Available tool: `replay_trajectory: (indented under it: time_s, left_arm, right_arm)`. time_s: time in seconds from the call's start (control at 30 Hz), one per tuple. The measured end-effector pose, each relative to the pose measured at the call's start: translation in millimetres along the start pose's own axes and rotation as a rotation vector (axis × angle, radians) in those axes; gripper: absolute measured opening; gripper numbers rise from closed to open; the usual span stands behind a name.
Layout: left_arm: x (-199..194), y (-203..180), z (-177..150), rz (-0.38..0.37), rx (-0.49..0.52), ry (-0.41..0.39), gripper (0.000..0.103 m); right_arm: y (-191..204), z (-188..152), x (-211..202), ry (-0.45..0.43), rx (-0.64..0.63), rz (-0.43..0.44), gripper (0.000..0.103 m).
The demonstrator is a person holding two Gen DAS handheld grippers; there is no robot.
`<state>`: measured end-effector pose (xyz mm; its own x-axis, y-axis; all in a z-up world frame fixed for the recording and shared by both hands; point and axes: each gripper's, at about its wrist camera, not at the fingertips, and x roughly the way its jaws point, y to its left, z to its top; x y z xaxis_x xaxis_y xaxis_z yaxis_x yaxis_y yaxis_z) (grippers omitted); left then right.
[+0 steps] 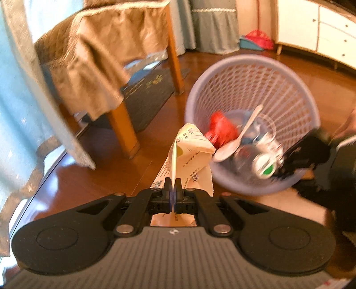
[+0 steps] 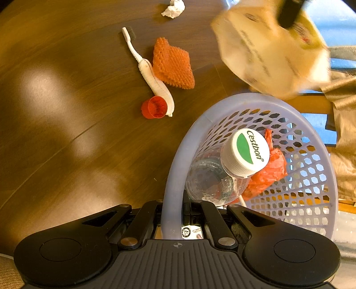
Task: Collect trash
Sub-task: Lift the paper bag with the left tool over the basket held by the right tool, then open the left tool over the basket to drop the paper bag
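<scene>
Left tongs (image 1: 172,184) are pressed together on a printed paper wrapper (image 1: 189,153), held above the wooden floor (image 1: 89,177) just beside the lilac basket (image 1: 296,106). Right tongs (image 2: 175,213) are clamped on the basket rim. Inside the basket a bottle (image 2: 222,175), red crumpled plastic (image 2: 269,171) and a white spoon (image 1: 235,142) are seen. Only the left view shows a cloth-draped table (image 1: 106,55), dark mat (image 1: 146,93) and white cabinet (image 1: 322,33). Only the right view shows a toothbrush (image 2: 151,73), orange mesh (image 2: 173,64), red cup (image 2: 154,107) and tissue wad (image 2: 173,9) on the floor.
</scene>
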<state>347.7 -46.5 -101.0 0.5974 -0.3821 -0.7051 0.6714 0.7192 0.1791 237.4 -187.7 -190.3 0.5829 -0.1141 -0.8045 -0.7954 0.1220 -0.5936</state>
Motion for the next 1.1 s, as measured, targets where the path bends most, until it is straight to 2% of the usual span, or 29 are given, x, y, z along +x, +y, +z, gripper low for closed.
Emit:
replay_trajectory:
  time_s: [0.17,0.57,0.83,0.9,0.93,0.97,1.1]
  left_arm:
    - [-4,-11,26,-0.055,0.007,-0.059,0.0]
    - [-22,-28,70,-0.117,0.043,-0.158,0.0]
    - [-14,-41,92,-0.206,0.004,-0.216,0.0]
    - [-2,-38,96,-0.248,-0.049,-0.231,0.007]
    - [4,-36,97,-0.254,-0.08,-0.234,0.028]
    - [8,-34,97,-0.248,-0.095,-0.238,0.04]
    - [11,-28,89,-0.198,-0.098,-0.227,0.04]
  right_arm:
    - [1,1,0,0.001,-0.006,-0.003,0.0]
    - [0,1,0,-0.003,-0.001,-0.003,0.0]
    - [2,2,-1,-0.006,-0.006,-0.003,0.0]
    - [2,2,-2,-0.007,-0.004,-0.001,0.0]
    - [1,1,-2,-0.008,-0.003,0.0,0.0]
    - [1,1,-3,-0.008,0.002,0.0,0.0]
    - [0,0,-4,-0.011,0.009,-0.002,0.0]
